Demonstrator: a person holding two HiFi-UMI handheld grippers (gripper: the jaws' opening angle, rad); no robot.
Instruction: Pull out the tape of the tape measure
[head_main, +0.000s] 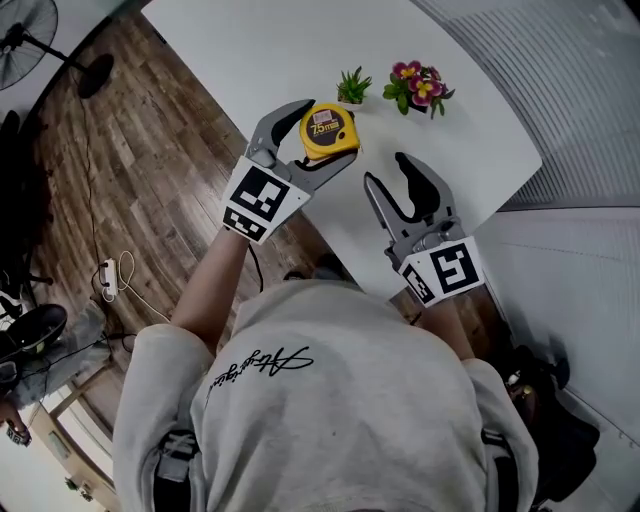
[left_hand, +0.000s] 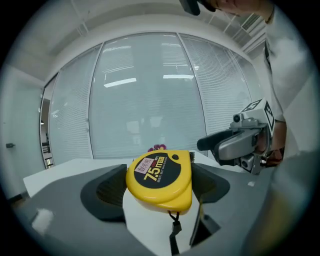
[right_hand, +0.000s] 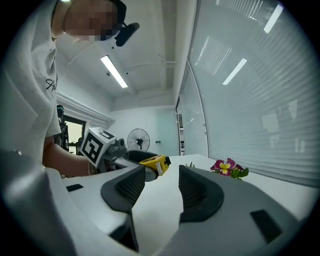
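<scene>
Above the near edge of the white table (head_main: 250, 50), left gripper (head_main: 327, 133) pinching the yellow tape measure (left_hand: 160, 177) by its sides, right gripper (head_main: 387, 170) near its right, jaws spread and empty, pink flowers (head_main: 420, 85) and small green plant (head_main: 353, 85) farther back.

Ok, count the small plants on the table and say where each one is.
2. A green plant sits on the table just beyond the yellow tape measure; a pink-flowered plant stands to its right, apart from it. None looks hidden.
</scene>
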